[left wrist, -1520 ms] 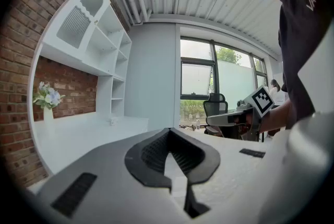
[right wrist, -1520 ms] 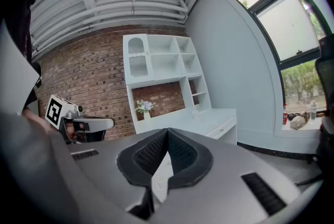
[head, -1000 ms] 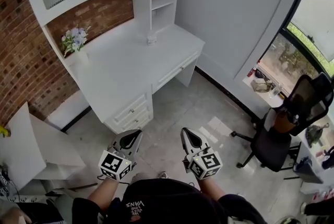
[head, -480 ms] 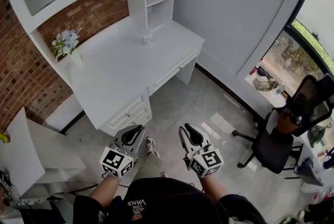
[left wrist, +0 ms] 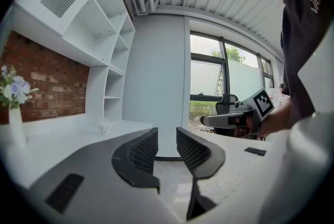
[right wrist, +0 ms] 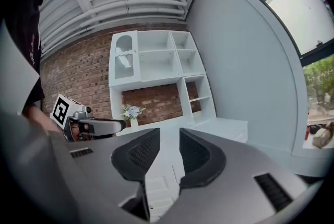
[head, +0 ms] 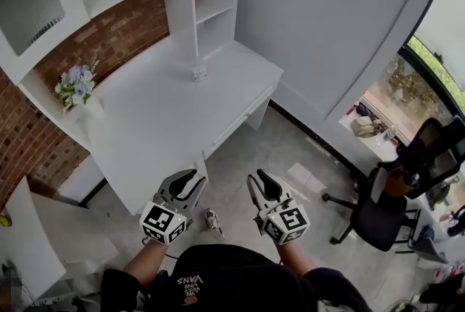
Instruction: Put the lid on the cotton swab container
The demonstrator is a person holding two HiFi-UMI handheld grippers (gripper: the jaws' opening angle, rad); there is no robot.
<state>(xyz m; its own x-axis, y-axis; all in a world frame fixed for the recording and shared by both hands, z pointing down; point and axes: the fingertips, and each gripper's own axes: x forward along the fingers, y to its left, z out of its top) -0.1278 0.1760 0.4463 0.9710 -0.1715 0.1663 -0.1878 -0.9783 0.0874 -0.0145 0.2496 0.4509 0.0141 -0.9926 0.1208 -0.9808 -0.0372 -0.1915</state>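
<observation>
White desk (head: 149, 125) edge close, container (head: 198, 73) perhaps rearward

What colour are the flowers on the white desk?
The flowers are pale blue and white, with green leaves. They show best in the head view.

Home study room, white desk (head: 149, 118) with drawers at centre left, shelved hutch (head: 211, 1) at upper left, brick wall (head: 120, 34) behind, vase of flowers (head: 75, 86) at left, black office chair (head: 381, 205) by window (head: 410, 81) at right

A vase of pale flowers (head: 75, 84) stands at the white worktop's (head: 145, 129) back-left corner, against the brick wall (head: 120, 30); a black office chair (head: 381, 205) sits well apart.
</observation>
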